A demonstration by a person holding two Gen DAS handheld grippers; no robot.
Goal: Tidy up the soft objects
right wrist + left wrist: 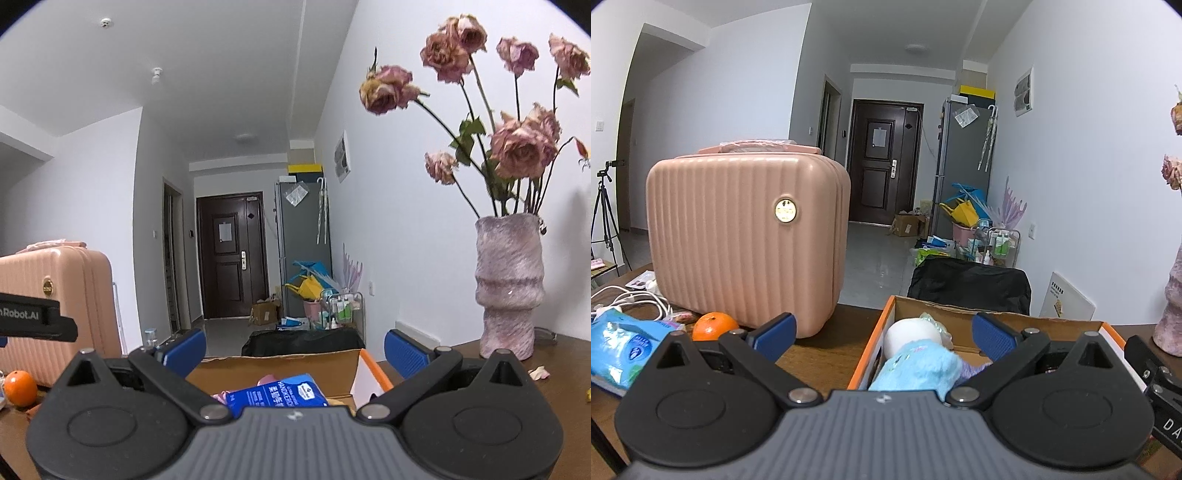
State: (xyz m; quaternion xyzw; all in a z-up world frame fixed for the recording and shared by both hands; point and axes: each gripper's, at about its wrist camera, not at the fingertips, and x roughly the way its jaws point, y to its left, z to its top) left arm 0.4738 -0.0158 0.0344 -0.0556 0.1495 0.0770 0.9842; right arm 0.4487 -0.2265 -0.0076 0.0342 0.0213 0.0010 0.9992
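A cardboard box with an orange rim sits on the brown table. Inside lie a light blue plush toy, a white round soft item and a purple piece. My left gripper is open and empty, above the box's near left side. In the right wrist view the same box holds a dark blue tissue pack and something pink. My right gripper is open and empty above the box. A light blue wet-wipes pack lies on the table at the left.
A pink ribbed case stands left of the box, with an orange and white cables beside it. A vase of dried roses stands right of the box. A black chair back is behind the table.
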